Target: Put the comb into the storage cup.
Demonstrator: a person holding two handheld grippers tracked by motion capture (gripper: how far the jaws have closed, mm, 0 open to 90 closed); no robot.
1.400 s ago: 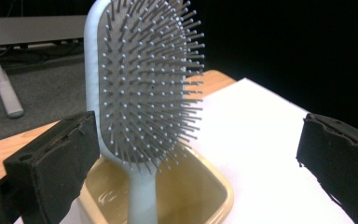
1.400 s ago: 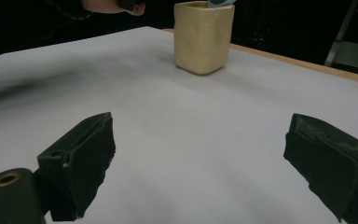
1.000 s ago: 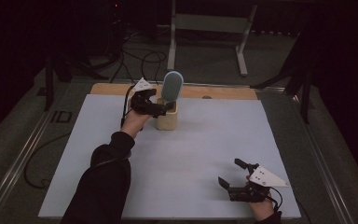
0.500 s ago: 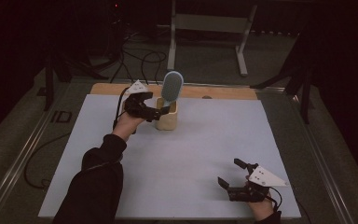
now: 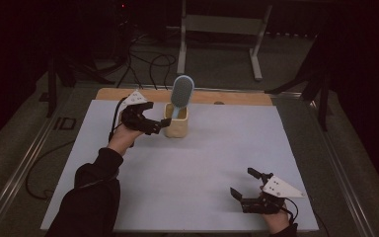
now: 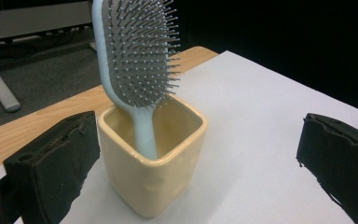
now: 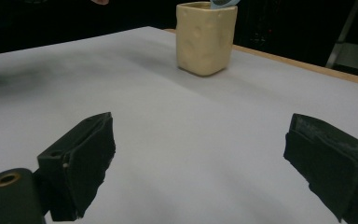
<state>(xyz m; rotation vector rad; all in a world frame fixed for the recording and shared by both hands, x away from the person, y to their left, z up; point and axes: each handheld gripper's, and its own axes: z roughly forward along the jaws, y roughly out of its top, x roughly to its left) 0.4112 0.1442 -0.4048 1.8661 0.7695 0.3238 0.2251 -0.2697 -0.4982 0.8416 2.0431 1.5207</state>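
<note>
A pale blue hairbrush [image 6: 137,56] stands handle-down in a square cream cup [image 6: 154,154], its bristled head rising above the rim and leaning slightly. The cup sits upright on the white sheet covering the bench [image 5: 202,163], toward the far edge near the bare wooden strip. The left claw [image 5: 159,127] is released, its jaws spread wide just beside the cup and not touching it. The right claw [image 5: 244,190] rests near the bench's near right corner, well apart from the cup, jaws likewise spread and gripping nothing.

Dim room, soft grainy overhead view
</note>
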